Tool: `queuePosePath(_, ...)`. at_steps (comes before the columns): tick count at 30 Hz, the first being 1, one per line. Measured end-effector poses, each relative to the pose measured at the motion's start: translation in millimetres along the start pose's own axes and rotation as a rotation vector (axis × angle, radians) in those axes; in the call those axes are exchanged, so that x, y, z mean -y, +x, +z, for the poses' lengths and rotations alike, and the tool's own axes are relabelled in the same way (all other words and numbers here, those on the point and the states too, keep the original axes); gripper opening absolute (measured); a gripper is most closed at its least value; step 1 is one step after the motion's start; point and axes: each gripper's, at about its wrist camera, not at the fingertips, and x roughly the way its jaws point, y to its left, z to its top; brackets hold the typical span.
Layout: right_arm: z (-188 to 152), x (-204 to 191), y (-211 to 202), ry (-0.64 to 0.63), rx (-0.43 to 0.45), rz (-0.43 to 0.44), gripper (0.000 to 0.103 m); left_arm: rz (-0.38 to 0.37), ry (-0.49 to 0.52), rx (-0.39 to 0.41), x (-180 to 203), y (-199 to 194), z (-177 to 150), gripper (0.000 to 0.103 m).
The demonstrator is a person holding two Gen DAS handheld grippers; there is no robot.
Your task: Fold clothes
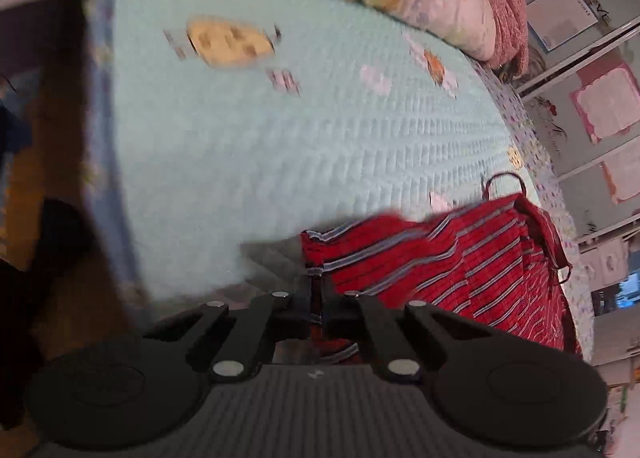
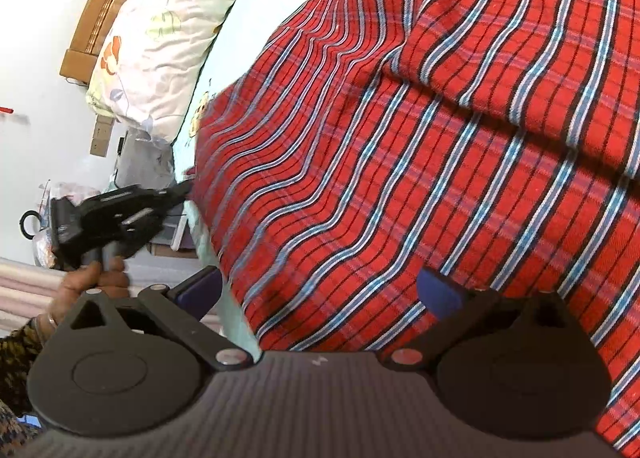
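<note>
An edge of the red plaid garment (image 1: 440, 258) is pinched in the closed left claw (image 1: 316, 306) at the bed's (image 1: 280, 138) near edge. The right claw (image 2: 320, 290) is held open over the cloth.

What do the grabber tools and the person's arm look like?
Both grippers are black plastic with round discs, silver rivets and a ribbed grey base. The right gripper has blue finger pads; the left gripper has black fingers. The hand wears a ring, above a dark patterned sleeve.
</note>
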Motion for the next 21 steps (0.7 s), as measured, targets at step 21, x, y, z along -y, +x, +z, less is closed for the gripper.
queuePosePath(21,-107,29,-56,0.308,0.049,0.034,0.102,0.447,0.266,-0.004,18,45,10,0.012)
